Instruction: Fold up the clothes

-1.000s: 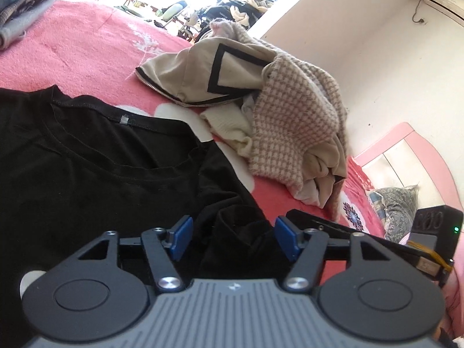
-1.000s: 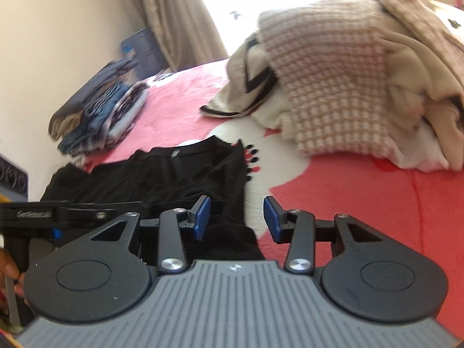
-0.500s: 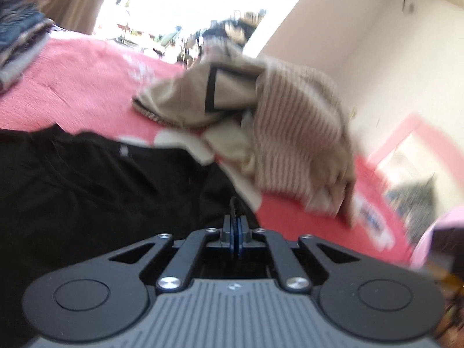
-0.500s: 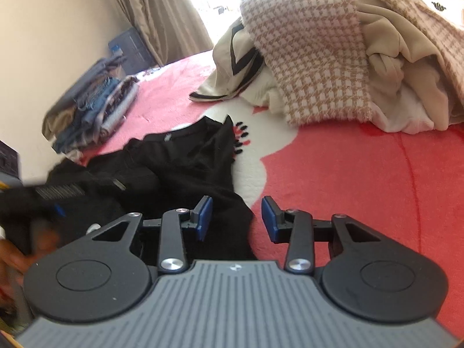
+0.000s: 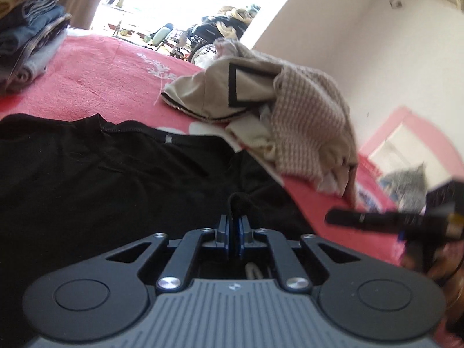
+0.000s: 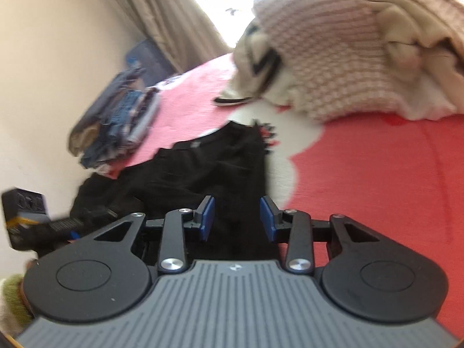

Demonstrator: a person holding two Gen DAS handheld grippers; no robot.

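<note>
Where pinched, black T-shirt [image 5: 121, 179] bunched, otherwise flat.

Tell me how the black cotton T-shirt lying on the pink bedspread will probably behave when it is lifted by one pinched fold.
The black cotton T-shirt looks thin and wrinkled, so it will likely hang limp and drape. The left hand-held gripper pinches only a small bunched fold, so the rest may trail across the pink bedspread. It seems light; slipping looks unlikely.

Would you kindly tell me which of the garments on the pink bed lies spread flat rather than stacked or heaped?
The black T-shirt nearest the grippers; the beige and checked clothes are heaped, the denim ones stacked.
</note>
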